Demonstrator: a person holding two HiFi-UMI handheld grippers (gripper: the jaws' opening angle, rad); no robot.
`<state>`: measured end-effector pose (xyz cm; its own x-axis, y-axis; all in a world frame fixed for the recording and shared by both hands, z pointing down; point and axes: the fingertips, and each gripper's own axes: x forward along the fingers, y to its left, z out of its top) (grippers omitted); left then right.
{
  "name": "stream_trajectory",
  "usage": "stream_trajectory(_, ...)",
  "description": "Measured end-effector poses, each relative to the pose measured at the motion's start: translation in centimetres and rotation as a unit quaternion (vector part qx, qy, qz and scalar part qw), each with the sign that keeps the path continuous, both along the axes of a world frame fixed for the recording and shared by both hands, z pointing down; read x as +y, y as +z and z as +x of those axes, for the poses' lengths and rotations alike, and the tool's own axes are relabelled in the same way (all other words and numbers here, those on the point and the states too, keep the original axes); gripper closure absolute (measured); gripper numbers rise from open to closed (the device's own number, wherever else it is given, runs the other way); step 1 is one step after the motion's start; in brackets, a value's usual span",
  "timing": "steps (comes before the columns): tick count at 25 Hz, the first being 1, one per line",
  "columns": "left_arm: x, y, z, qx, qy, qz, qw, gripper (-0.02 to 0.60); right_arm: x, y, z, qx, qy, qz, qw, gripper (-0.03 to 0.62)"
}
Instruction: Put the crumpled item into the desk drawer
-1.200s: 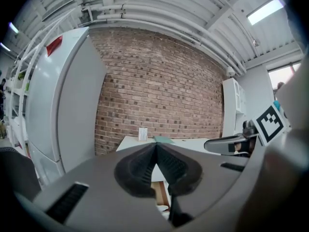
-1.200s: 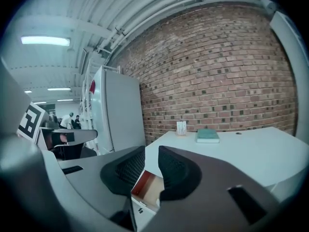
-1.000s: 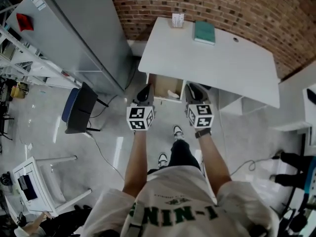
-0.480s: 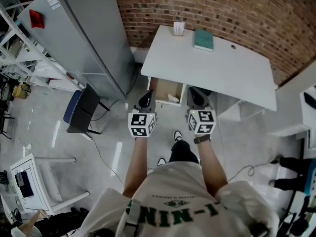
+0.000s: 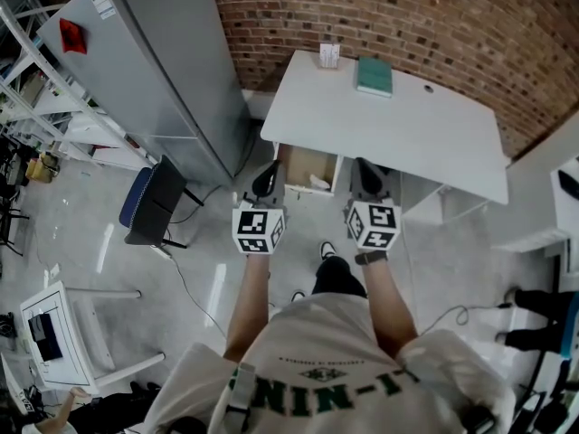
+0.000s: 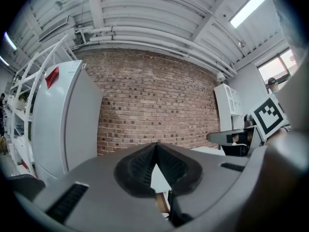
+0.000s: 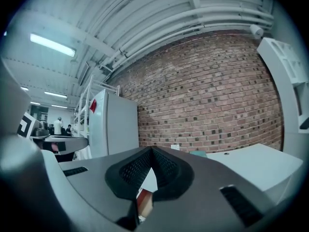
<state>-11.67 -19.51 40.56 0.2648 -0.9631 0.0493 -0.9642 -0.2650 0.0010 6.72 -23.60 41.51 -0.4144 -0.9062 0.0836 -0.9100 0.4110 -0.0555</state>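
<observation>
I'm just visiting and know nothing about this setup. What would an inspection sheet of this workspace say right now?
Surface: white desk, mostly bare.
Job's things: drawer open; a pale crumpled item lies inside it.
Clutter: teal book and small box at the desk's far edge.
Claws: left claw shut, empty; right claw shut, its jaws just closed, empty; both in front of the desk.
Cables: cable on the floor by the chair.
Surroundings: brick wall, grey fridge.
</observation>
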Motion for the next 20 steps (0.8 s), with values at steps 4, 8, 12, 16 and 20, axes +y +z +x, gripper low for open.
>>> stream_trajectory(4,-0.3,-0.2,-0.2,0.003,-0.003,0.003,1.0,0.581,0.1,0.4,-0.6,-0.003,-0.011,-0.002,1.0,0.591)
stream_trajectory(8,-0.8,0.2,-0.3,0.007,-0.007,0.002,1.0,0.581,-0.1,1.1,-0.5,0.0,-0.014,-0.011,1.0,0.591)
stream_trajectory(12,-1.7,0.9,-0.2,0.008,-0.008,-0.005,0.9999,0.581,-0.8,1.8,-0.3,0.004,-0.017,-0.017,1.0,0.591)
stream_trajectory(16,-3.4,2.4,0.3,0.007,-0.008,-0.015,0.9998,0.582,-2.3,3.4,0.1,0.014,-0.022,-0.029,0.999,0.591)
stream_trajectory(20,-5.9,4.8,0.6,0.004,-0.009,-0.035,0.9993,0.581,-4.8,6.1,0.4,0.033,-0.022,-0.052,0.998,0.591)
